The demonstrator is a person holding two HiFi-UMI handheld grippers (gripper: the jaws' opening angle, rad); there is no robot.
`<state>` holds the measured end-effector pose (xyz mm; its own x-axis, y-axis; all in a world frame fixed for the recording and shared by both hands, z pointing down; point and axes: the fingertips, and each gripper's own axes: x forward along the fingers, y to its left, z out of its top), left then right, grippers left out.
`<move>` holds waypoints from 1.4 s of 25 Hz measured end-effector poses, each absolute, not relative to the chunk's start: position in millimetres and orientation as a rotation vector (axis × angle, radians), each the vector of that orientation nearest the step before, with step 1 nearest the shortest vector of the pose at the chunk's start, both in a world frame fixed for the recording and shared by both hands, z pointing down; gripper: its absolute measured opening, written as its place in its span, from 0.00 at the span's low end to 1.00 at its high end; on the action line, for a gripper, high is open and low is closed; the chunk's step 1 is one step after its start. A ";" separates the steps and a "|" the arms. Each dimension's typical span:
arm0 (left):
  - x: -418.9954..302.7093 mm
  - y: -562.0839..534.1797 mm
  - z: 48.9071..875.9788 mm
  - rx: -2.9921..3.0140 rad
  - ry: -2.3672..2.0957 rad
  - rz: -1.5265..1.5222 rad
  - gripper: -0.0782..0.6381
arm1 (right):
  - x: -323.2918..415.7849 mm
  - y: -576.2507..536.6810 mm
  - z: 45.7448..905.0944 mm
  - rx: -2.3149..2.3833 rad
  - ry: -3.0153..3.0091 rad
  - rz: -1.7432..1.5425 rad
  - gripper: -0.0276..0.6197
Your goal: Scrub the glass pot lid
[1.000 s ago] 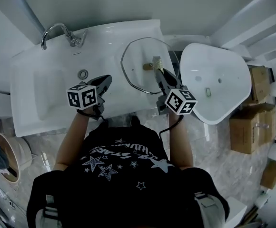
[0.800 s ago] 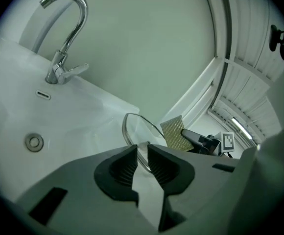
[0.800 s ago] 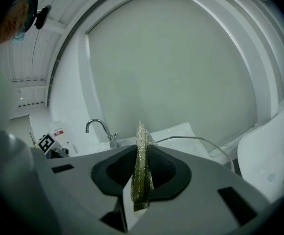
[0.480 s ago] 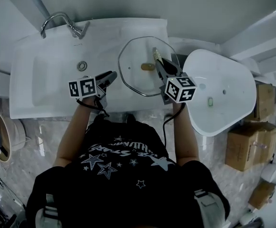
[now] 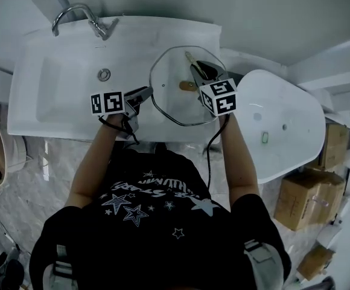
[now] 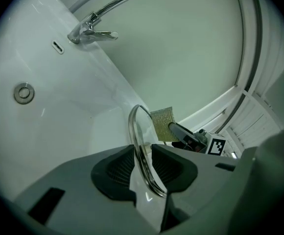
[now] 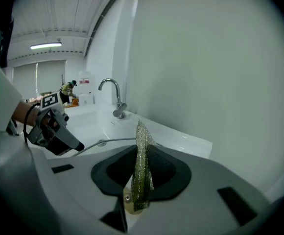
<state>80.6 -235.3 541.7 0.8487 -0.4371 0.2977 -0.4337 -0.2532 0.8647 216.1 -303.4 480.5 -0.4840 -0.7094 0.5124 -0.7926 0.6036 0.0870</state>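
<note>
Left gripper view: left gripper [image 6: 143,166] jaws stand apart astride the rim of the glass pot lid [image 6: 140,131] on the sink counter [image 5: 133,47]. Right gripper [image 7: 141,177] clamps a scouring pad [image 7: 142,151]. The lid is probably stiff, slick and breakable, so pinch its rim.

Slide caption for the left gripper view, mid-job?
Left gripper straddles the rim of the glass lid, jaws open, while the right gripper holds a scouring pad beyond.
</note>
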 end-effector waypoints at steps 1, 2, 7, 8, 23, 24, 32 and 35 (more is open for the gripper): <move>81.0 -237.7 543.2 1.874 -0.659 -0.013 0.25 | 211.8 -307.0 483.5 1.157 -2.316 0.182 0.15; 80.8 -239.9 544.7 1.869 -0.669 -0.021 0.25 | 208.0 -310.0 486.6 1.128 -2.303 0.150 0.15; 80.9 -243.3 549.1 1.854 -0.671 -0.032 0.24 | 195.7 -317.7 499.4 1.037 -2.261 0.075 0.15; 81.4 -243.7 549.9 1.851 -0.665 -0.032 0.24 | 193.7 -318.7 501.4 1.026 -2.258 0.067 0.15; 82.9 -245.6 551.5 1.834 -0.598 -0.074 0.22 | 165.3 -309.1 517.1 0.831 -2.330 0.106 0.16; 83.0 -245.7 551.8 1.835 -0.596 -0.073 0.22 | 160.4 -305.8 517.4 0.797 -2.346 0.111 0.16; 84.1 -244.8 551.8 1.839 -0.589 -0.062 0.22 | 136.9 -277.3 525.1 0.566 -2.383 0.126 0.16; 83.5 -244.0 551.4 1.834 -0.587 -0.067 0.22 | 131.2 -267.0 523.2 0.500 -2.411 0.155 0.16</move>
